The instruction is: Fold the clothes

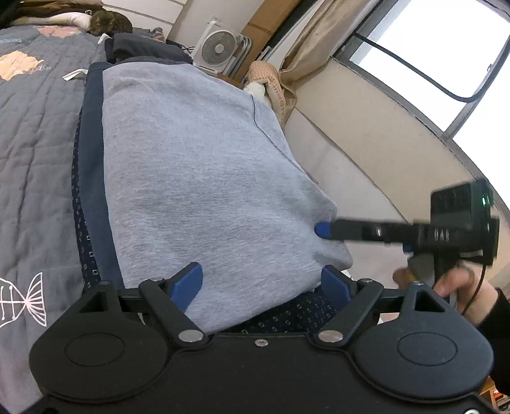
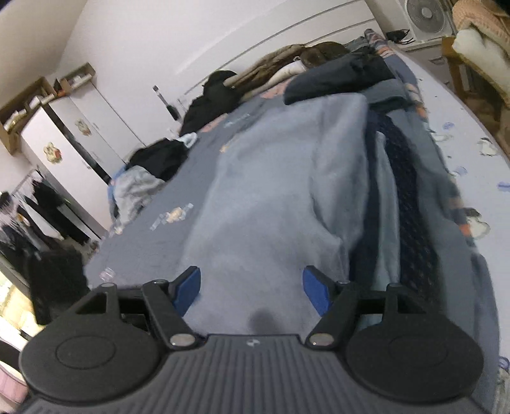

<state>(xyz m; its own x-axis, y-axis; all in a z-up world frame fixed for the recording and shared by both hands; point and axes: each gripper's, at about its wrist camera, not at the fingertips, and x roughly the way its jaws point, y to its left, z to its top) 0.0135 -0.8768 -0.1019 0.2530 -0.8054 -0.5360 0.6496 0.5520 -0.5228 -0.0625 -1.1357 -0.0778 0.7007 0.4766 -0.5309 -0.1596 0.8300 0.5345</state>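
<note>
**Spreading both grippers over a grey garment on the bed**

Looking down the left wrist camera, we see the left gripper (image 1: 260, 281) with its blue fingers (image 1: 188, 280) spread wide, the near edge of the light grey sweatshirt (image 1: 197, 178) lying between them without being pinched. The sweatshirt lies flat on the grey quilted bedspread (image 1: 35, 133), with a navy band (image 1: 92, 172) along its left side and a dark dotted fabric (image 1: 293, 312) peeking out beneath its near edge.

Only this view gives us the other tool from outside: the right gripper (image 1: 323, 229) reaches in from the right, its blue tip touching the sweatshirt's right edge, and a hand (image 1: 459, 283) with a dark sleeve grips its handle. From this side angle we cannot tell how its jaws stand. We also pick up a white box fan (image 1: 220, 47), a beige curtain (image 1: 315, 41) and a bright window (image 1: 446, 57) here.

Switching to the right wrist camera, we get the answer: the right gripper (image 2: 251, 286) stands spread, blue fingers (image 2: 314, 288) well apart, grey cloth (image 2: 280, 197) below them and nothing clamped. The picture is blurred. This view alone shows the far side of the room: a white cabinet (image 2: 73, 140) with cardboard boxes (image 2: 28, 98) on top, dark clothes piled (image 2: 210, 102) on the bed, and hanging garments (image 2: 35, 203) at the left. The fan (image 2: 427, 16) appears again, top right.
</note>
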